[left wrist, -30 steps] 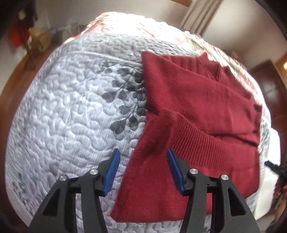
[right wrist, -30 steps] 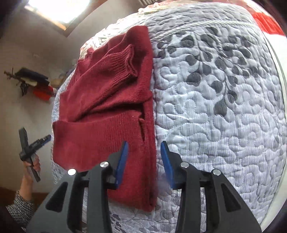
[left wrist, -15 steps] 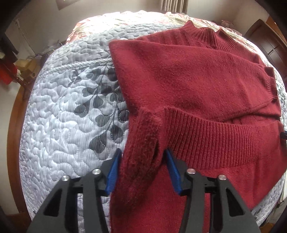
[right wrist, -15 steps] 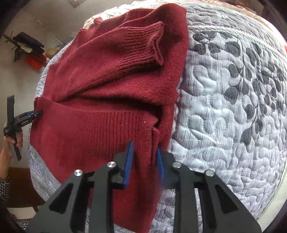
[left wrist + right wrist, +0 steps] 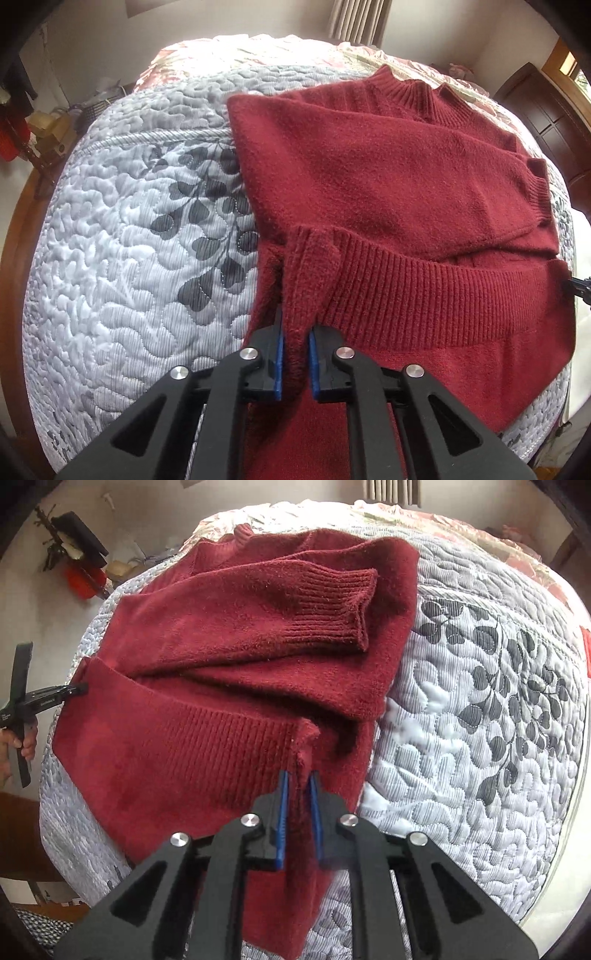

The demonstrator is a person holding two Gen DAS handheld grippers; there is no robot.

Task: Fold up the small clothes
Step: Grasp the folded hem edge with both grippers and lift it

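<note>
Soft daylight, glare blown out on far quilt; heavy fisheye bending, dark vignette corners; slight blur.

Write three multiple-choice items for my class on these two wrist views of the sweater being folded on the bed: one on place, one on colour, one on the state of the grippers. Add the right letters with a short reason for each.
1. Where does the sweater lie?
A. on the quilted bedspread
B. on a wooden floor
C. over a chair back

2. What colour are the pads inside the gripper fingers?
A. red
B. blue
C. white

3. How do the left gripper and the right gripper stand?
A. both open, clear of the cloth
B. only the left one shut on cloth
C. both shut on the ribbed hem of the sweater

Answers: 1 A, the grey leaf-patterned quilt shows around the sweater in both views. 2 B, blue strips line the black fingers. 3 C, each view shows a pinch of red knit between nearly closed fingers.
</note>
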